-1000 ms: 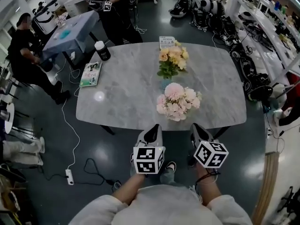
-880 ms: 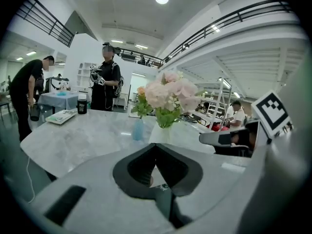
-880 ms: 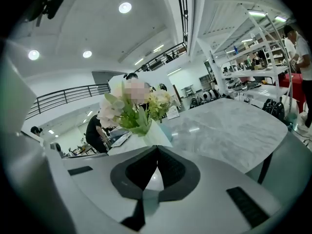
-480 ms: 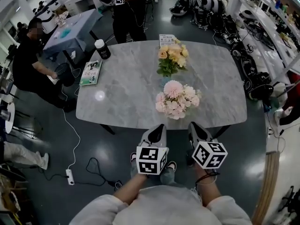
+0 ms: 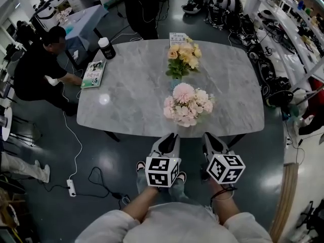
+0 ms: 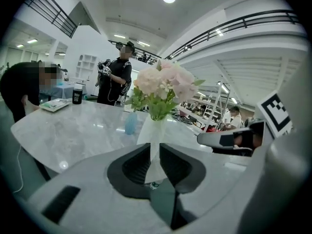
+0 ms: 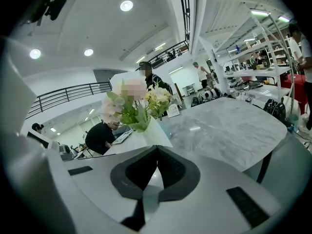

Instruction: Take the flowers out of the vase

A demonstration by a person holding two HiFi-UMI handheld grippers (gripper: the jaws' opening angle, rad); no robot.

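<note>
A bunch of pink flowers (image 5: 187,104) stands in a white vase (image 6: 155,130) near the front edge of the grey marble table (image 5: 131,100). Behind it, yellow flowers (image 5: 183,54) stand in a blue vase (image 6: 130,123). My left gripper (image 5: 169,138) hovers just short of the table edge and points at the white vase. Its jaws have just been opening to a narrow gap with nothing between them (image 6: 155,145). My right gripper (image 5: 210,138) is level with it on the right, shut and empty (image 7: 157,147), with the pink bunch (image 7: 129,106) ahead and slightly left.
A book (image 5: 93,74), a black canister with a white lid (image 5: 106,48) and a small card (image 5: 178,36) lie farther back on the table. One person (image 5: 43,67) crouches at the left corner, another (image 5: 144,6) stands behind. A power strip (image 5: 71,187) lies on the floor; bags (image 5: 276,92) lie to the right.
My left gripper has edged forward toward the table edge. The person at the left has moved closer to the table's corner. The right gripper has stayed in place.
</note>
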